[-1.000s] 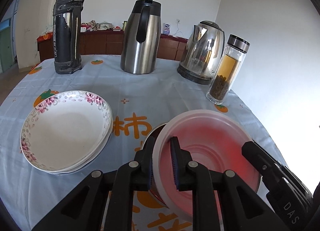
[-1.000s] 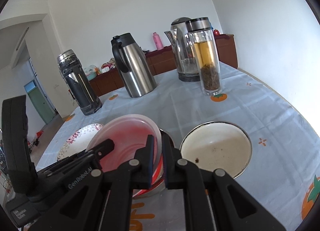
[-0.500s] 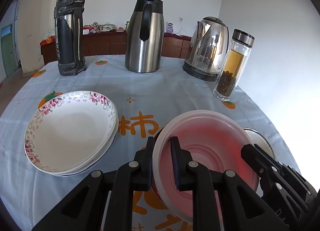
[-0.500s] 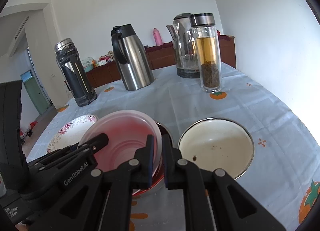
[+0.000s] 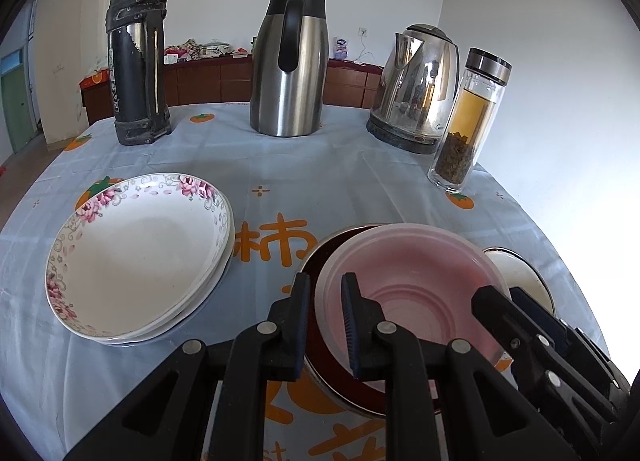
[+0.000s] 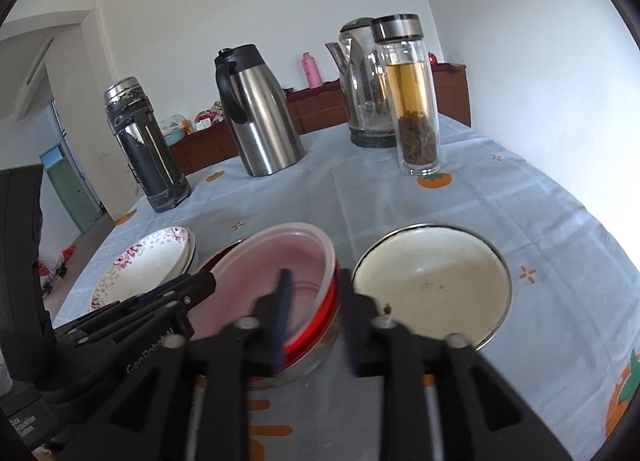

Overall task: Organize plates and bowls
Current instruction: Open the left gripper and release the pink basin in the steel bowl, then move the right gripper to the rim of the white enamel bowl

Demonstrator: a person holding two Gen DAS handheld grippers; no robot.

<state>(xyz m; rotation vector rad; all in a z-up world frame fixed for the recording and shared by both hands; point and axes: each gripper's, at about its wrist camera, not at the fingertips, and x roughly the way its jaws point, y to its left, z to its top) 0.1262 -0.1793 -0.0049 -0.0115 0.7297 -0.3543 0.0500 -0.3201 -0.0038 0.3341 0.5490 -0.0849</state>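
A pink plastic bowl (image 5: 412,281) sits nested inside a red metal bowl (image 5: 320,253) near the table's front. My left gripper (image 5: 325,301) has its fingers apart, straddling the pink bowl's left rim. My right gripper (image 6: 314,301) is open, its fingers either side of the pink bowl's (image 6: 276,273) right rim and the red bowl (image 6: 320,325). A white enamel bowl (image 6: 436,281) stands just right of them. Stacked flowered plates (image 5: 136,257) lie to the left.
A black thermos (image 5: 136,61), a steel carafe (image 5: 292,61), a kettle (image 5: 416,89) and a glass tea bottle (image 5: 468,121) stand along the far side of the blue tablecloth (image 5: 304,165). The table edge curves off at right.
Both grippers have opened off the pink bowl's rim, the right one widely. The pink bowl has dropped level into the red bowl.
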